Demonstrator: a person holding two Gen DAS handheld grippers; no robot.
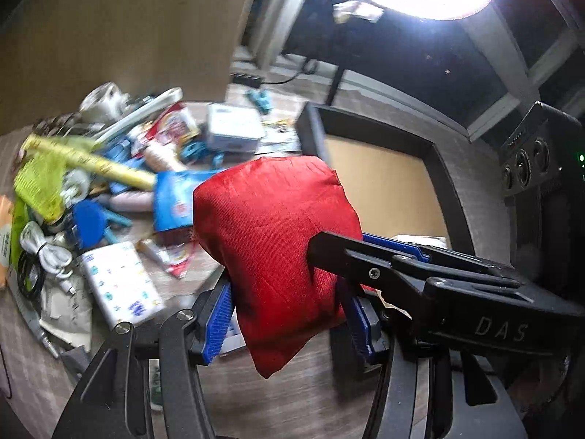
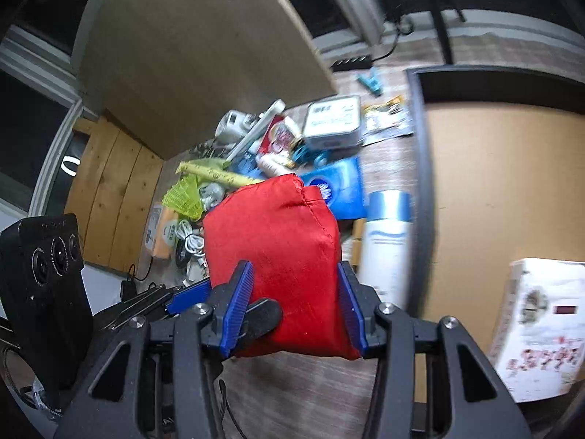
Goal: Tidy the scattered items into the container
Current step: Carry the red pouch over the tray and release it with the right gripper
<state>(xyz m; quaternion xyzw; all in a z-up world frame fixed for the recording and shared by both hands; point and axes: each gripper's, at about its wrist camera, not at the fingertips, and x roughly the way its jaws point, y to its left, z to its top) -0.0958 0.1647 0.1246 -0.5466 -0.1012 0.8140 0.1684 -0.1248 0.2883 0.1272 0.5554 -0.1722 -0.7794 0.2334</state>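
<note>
Both grippers bear on one item: a stuffed red woven-fabric pouch (image 1: 270,234), carried clear of the wood-grain surface (image 1: 278,409). The left gripper (image 1: 289,318) has its blue ribbed fingers (image 1: 219,323) pinching the pouch's lower half. The right gripper (image 2: 292,307) pinches the same pouch from the other side, its fingers (image 2: 239,305) pressed into the cloth. Each gripper's fingertip crosses into the other's view, so the two sets of fingers sit close together on the fabric.

The target, a dark-walled container with a tan cardboard floor (image 1: 448,179), lies to the right; a white printed box (image 2: 541,329) already rests inside it.

Risks noted:
- The fabric is slick and soft; uneven pull between the two hands could slip it from one pair of fingers.
- The near container wall may catch the hanging lower corner.
- A white bottle with a blue cap (image 2: 389,241) stands just beside the wall and could be knocked over.
- Motion blur leaves clearance over the scattered clutter pile (image 1: 109,183) uncertain.
</note>
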